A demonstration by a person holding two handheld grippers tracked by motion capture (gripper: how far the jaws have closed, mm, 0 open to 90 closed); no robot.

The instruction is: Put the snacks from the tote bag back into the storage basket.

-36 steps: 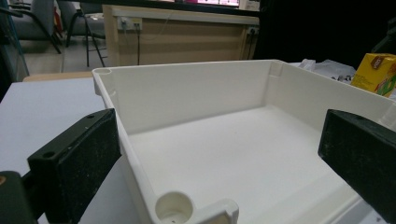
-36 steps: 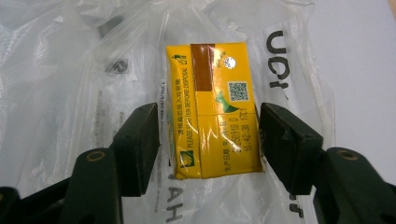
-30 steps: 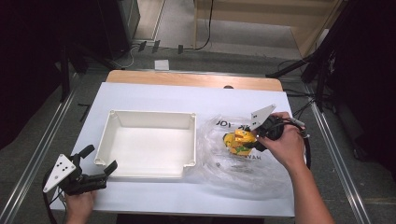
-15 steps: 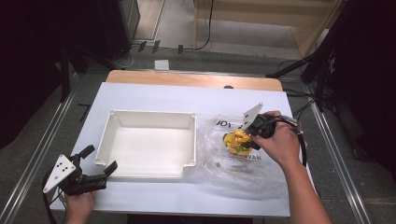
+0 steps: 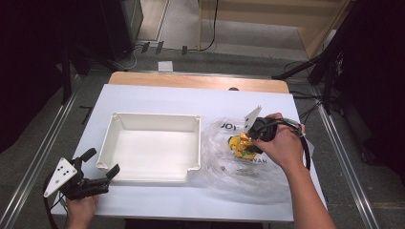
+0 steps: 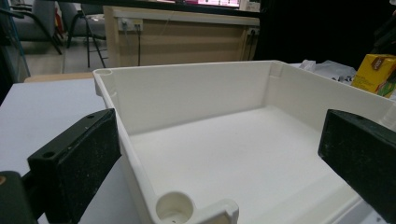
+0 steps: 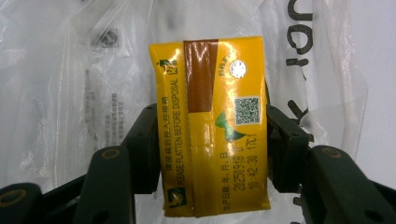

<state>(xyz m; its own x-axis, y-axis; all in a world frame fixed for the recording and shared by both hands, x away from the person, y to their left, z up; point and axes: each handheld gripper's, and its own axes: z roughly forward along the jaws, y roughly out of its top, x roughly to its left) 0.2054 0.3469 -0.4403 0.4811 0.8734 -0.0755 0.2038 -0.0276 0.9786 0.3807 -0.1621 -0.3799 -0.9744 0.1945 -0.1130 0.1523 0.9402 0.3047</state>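
Nearest, the left gripper [image 5: 98,169] rests low at the table's near left corner, its two black jaws spread wide with nothing between them. In the left gripper view the near corner of the white rectangular plastic tray [image 6: 219,158] sits just ahead of the fingers [image 6: 77,161], its rim reaching in between them without touching either pad.

Farther across the table, the right gripper [image 5: 248,140] has its jaws clamped on the yellow rectangular drink carton [image 7: 212,126], having just been closing on it. Each black pad presses a long side of the carton, whose printed face with a brown strip and foil straw hole fills the space between the fingers [image 7: 144,149].

Beyond and beneath the fingertips lies the crumpled clear plastic bag [image 5: 224,167], spread on the white table [image 5: 157,98] just right of the tray.
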